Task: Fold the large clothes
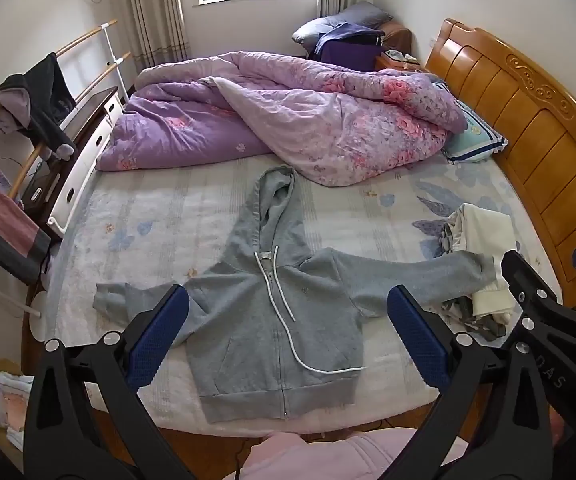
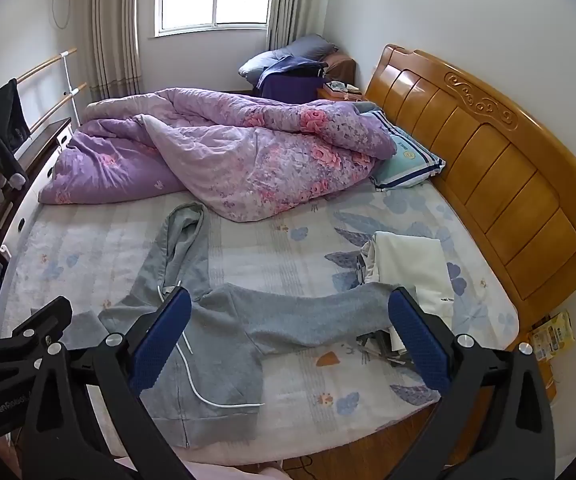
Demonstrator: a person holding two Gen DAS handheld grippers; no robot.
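Through the left wrist camera, you are holding the left gripper [image 1: 288,336] above the near edge of the bed [image 1: 136,216], its fingers [image 1: 156,338] standing wide with nothing between them. The gray hoodie [image 1: 272,320] is lying face up on the sheet, zipped, hood pointing toward the purple quilt [image 1: 288,120], both sleeves spread out sideways. The white drawstring [image 1: 288,320] is trailing loose across the chest and toward the hem. The right gripper [image 1: 547,320] is showing at the picture's right edge, close to a small pile of pale clothes [image 1: 483,240]

Through the right wrist camera, you are hovering the right gripper [image 2: 289,344] over the right sleeve [image 2: 319,316], fingers [image 2: 419,344] also wide and empty. The sleeve's cuff is resting against the pale clothes [image 2: 407,268], apparently overlapping them

Judging from this, the main risk is at that cuff: closing there could be catching the pale fabric too and dragging it into the fold. The loose drawstring may be getting trapped inside a fold and leaving a lump. Gripping only the top layer of the body would be letting the back lag and wrinkle, and the hem lying near the bed's edge could be slipping off if you pull toward yourself
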